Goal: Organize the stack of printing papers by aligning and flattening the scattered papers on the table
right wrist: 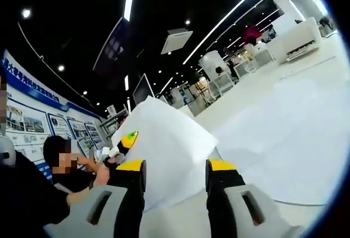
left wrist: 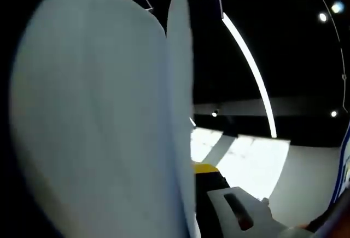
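Observation:
A stack of white printing papers (right wrist: 169, 139) stands lifted off the white table (right wrist: 284, 139), tilted up on edge. My right gripper (right wrist: 175, 167) is open, its yellow-tipped jaws on either side of the stack's lower edge. My left gripper (right wrist: 127, 139) grips the stack's left edge. In the left gripper view the papers (left wrist: 98, 117) hang very close, seen almost edge-on. My left gripper (left wrist: 186, 172) is shut on them; one yellow-tipped finger (left wrist: 206, 168) presses their right face, while the other is hidden behind the sheets.
A person (right wrist: 65, 167) sits at the left beside a wall of posters (right wrist: 33, 117). White furniture (right wrist: 295, 38) stands far off across the hall. Bright table surface (left wrist: 257, 161) lies beyond the left gripper's jaw.

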### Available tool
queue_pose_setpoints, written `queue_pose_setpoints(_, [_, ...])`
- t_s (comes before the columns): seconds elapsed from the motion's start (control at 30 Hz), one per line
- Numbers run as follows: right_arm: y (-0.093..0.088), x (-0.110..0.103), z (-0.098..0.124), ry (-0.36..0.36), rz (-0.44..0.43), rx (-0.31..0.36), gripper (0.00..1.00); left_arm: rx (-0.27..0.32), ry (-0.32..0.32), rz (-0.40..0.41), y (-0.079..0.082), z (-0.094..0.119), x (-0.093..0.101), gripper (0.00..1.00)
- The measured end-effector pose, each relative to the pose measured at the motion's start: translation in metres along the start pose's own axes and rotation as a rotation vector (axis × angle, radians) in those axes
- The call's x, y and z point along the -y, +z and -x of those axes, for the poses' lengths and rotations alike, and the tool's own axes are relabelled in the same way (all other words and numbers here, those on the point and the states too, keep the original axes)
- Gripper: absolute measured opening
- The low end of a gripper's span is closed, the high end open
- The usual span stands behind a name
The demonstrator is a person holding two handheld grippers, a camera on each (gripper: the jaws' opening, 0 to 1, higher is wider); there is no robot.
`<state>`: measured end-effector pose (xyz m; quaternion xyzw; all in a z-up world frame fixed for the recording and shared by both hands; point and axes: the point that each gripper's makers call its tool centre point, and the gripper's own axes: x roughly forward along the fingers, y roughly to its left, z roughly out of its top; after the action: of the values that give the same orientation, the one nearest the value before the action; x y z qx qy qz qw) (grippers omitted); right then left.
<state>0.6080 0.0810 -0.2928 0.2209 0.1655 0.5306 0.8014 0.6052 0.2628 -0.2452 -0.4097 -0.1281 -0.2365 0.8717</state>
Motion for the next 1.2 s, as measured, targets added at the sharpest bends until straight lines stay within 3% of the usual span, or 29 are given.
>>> queue_pose_setpoints(0.6, [0.014, 0.019, 0.013, -0.113, 0.051, 0.081, 0.68, 0.001, 0.000, 0.003, 0.000, 0.001, 0.000, 0.07])
queue_pose_setpoints(0.8, [0.016, 0.023, 0.017, -0.141, 0.065, 0.092, 0.72, 0.001, 0.000, 0.003, -0.001, 0.001, 0.003, 0.07])
queue_pose_setpoints(1.2, [0.021, 0.041, 0.031, -0.280, 0.201, 0.096, 0.85, 0.001, 0.000, 0.003, -0.002, 0.001, 0.006, 0.07])
